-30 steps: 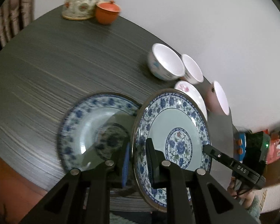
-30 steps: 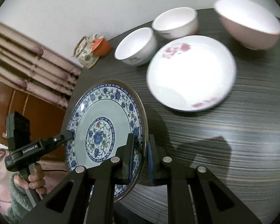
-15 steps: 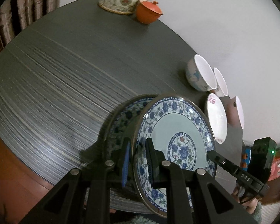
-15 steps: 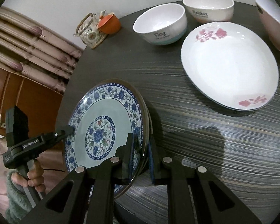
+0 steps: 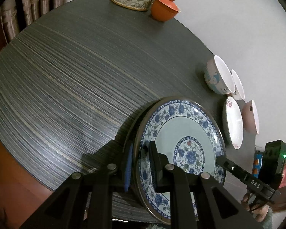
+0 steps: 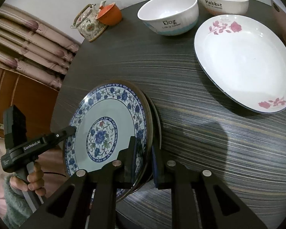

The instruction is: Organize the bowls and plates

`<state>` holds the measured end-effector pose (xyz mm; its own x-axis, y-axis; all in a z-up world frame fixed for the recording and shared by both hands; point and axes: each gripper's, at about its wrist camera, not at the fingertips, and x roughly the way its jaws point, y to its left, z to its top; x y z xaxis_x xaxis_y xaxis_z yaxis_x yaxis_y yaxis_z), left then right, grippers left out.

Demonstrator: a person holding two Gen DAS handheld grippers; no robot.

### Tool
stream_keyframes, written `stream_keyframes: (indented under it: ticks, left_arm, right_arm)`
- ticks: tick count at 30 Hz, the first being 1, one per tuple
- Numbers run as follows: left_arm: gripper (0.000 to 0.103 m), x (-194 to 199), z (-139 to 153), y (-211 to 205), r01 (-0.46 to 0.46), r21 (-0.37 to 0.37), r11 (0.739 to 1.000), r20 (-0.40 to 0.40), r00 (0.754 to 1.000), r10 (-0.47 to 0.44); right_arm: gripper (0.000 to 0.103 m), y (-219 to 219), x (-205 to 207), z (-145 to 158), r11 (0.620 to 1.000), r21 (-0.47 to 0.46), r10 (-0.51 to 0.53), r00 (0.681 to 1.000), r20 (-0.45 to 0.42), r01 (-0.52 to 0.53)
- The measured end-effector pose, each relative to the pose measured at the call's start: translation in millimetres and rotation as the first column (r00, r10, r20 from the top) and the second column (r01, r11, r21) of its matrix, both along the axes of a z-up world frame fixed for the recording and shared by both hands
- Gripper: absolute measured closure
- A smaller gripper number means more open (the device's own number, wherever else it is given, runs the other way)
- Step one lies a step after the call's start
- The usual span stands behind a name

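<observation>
both tools are on the same blue floral plate [image 5: 183, 145] right now. left tool [image 5: 141, 162] is clamped on the near rim, one finger on the patterned face and the blue-padded one behind it. right tool [image 6: 143, 156] is pinched on the opposite rim the same way. the plate sits right on top of a second plate [image 6: 156, 118], of which only a sliver of dark rim shows behind it, near the edge of the dark striped counter [image 5: 76, 76]. can't tell if the two are fully touching all round.

handling-wise: glazed ceramic, so stiff, fairly heavy for its size, slick, and it'll chip or shatter if it drops or bangs its partner. the rim is really the only place to take hold, and two opposite grips like this stop it swinging. i'd guess the glaze is the risk, the pads could slide if the plate tips much.

off to the side there's a white plate with pink flowers [image 6: 244, 63], a "dog" bowl [image 6: 167, 17], a "rabbit" bowl [image 6: 223, 0] and a pink bowl [image 5: 251, 116], all still apart from each other, so the bowls look not yet stacked. teapot [image 6: 89, 24] and orange cup [image 6: 109, 14] sit at the far edge, out of the way.
</observation>
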<state>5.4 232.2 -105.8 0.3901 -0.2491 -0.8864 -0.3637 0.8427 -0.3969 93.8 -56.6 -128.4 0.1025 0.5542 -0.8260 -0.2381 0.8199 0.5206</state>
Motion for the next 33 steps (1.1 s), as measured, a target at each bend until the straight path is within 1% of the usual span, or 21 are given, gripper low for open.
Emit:
stream_keyframes:
  ticks: [4,11,14,17,19,22,26,28,31,33]
  left_arm:
    - [0.088,2.7,-4.1,-2.2,0.005,0.014,1.0,-0.007,1.0,-0.005]
    - [0.088,5.2,-7.1,-4.2,0.007,0.042,0.999,-0.012,1.0,-0.006]
    - [0.087,5.5,-7.9,-5.4,0.007,0.052,0.999,-0.011,1.0,-0.007]
    - [0.086,6.5,-9.5,-8.7,0.009,0.074,0.997,-0.017,1.0,-0.008]
    - [0.085,6.3,-9.3,-10.9,0.008,0.09,0.996,-0.016,1.0,-0.007]
    - [0.084,7.9,-9.5,-14.9,0.014,0.118,0.993,-0.017,1.0,-0.012]
    - [0.083,8.9,-10.3,-17.4,0.021,0.145,0.989,-0.017,1.0,-0.018]
    - [0.082,8.4,-10.7,-16.8,0.019,0.154,0.988,-0.017,1.0,-0.016]
    - [0.082,7.9,-11.3,-16.9,0.018,0.168,0.986,-0.018,1.0,-0.015]
    - [0.082,8.4,-13.3,-17.7,0.017,0.171,0.985,-0.023,1.0,-0.013]
  right_arm:
    - [0.086,8.6,-0.7,-1.0,0.999,-0.03,0.015,1.0,0.01,-0.015]
    - [0.084,14.7,-1.8,-2.6,0.998,-0.051,0.038,0.999,0.019,-0.037]
    - [0.081,16.7,-1.9,-2.2,0.998,-0.052,0.042,0.999,0.02,-0.041]
    - [0.076,20.2,-3.5,-1.1,0.997,-0.058,0.05,0.998,0.025,-0.048]
    - [0.069,23.8,-5.4,0.4,0.996,-0.069,0.06,0.998,0.033,-0.058]
    - [0.063,28.6,-7.6,2.7,0.993,-0.09,0.074,0.996,0.043,-0.07]
    - [0.055,41.7,-11.9,8.2,0.982,-0.154,0.121,0.99,0.069,-0.109]
    - [0.048,46.7,-13.6,9.8,0.974,-0.187,0.147,0.986,0.083,-0.13]
    - [0.044,50.4,-14.1,9.4,0.968,-0.21,0.158,0.984,0.084,-0.138]
    - [0.042,53.1,-13.9,8.7,0.964,-0.225,0.162,0.984,0.076,-0.141]
